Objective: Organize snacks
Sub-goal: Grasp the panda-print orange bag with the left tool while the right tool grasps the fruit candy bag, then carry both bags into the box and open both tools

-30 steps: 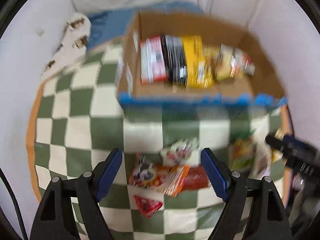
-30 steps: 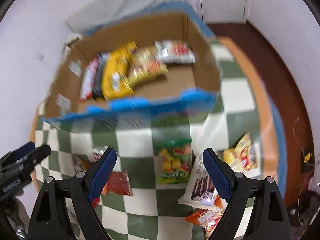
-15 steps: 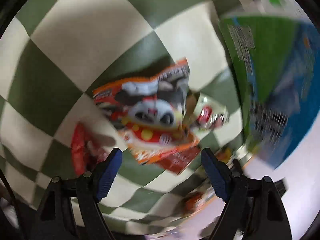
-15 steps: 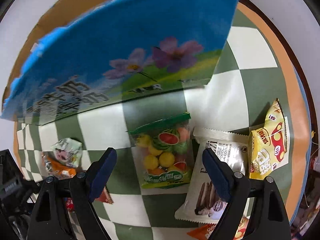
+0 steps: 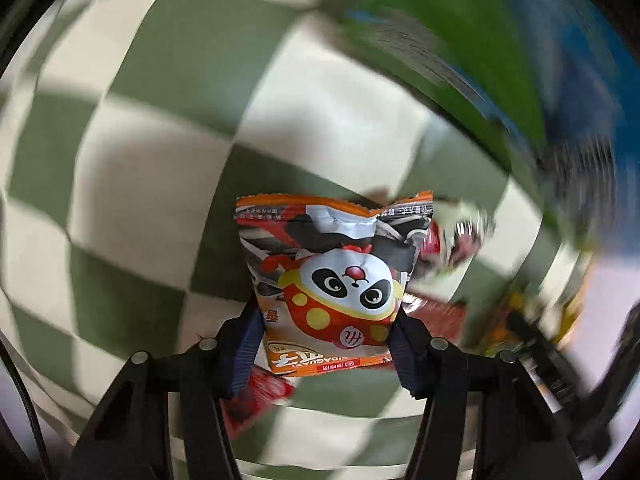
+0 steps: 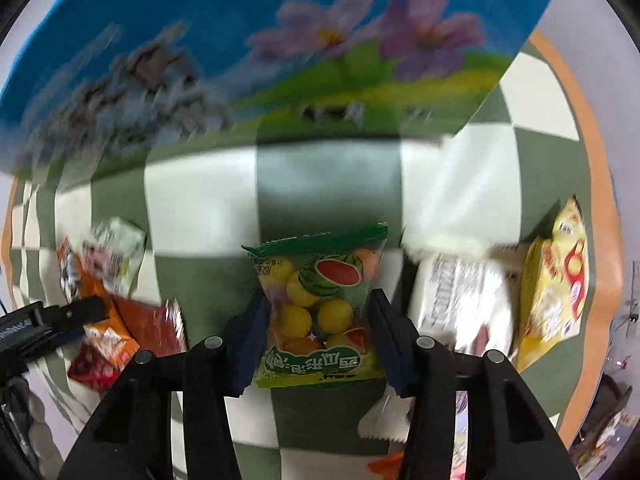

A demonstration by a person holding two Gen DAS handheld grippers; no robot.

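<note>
We see the left gripper (image 5: 326, 344) pinching the panda snack packet (image 5: 334, 288) between its fingers, above the checkered tabletop (image 5: 168, 184). The right gripper (image 6: 316, 344) pinches the fruit candy bag (image 6: 320, 312); the flowered box (image 6: 280, 60) stands ahead, a white packet (image 6: 460, 304) just right.

- The left wrist view is looking steeply down along the left gripper (image 5: 326, 332), sitting close above the checkered cloth (image 5: 140, 184).
- The right wrist view is facing the same cloth (image 6: 200, 196) and the blue box (image 6: 240, 40) side.
- Both are sharing the orange panda packet (image 5: 334, 280) (image 6: 102, 330).
</note>
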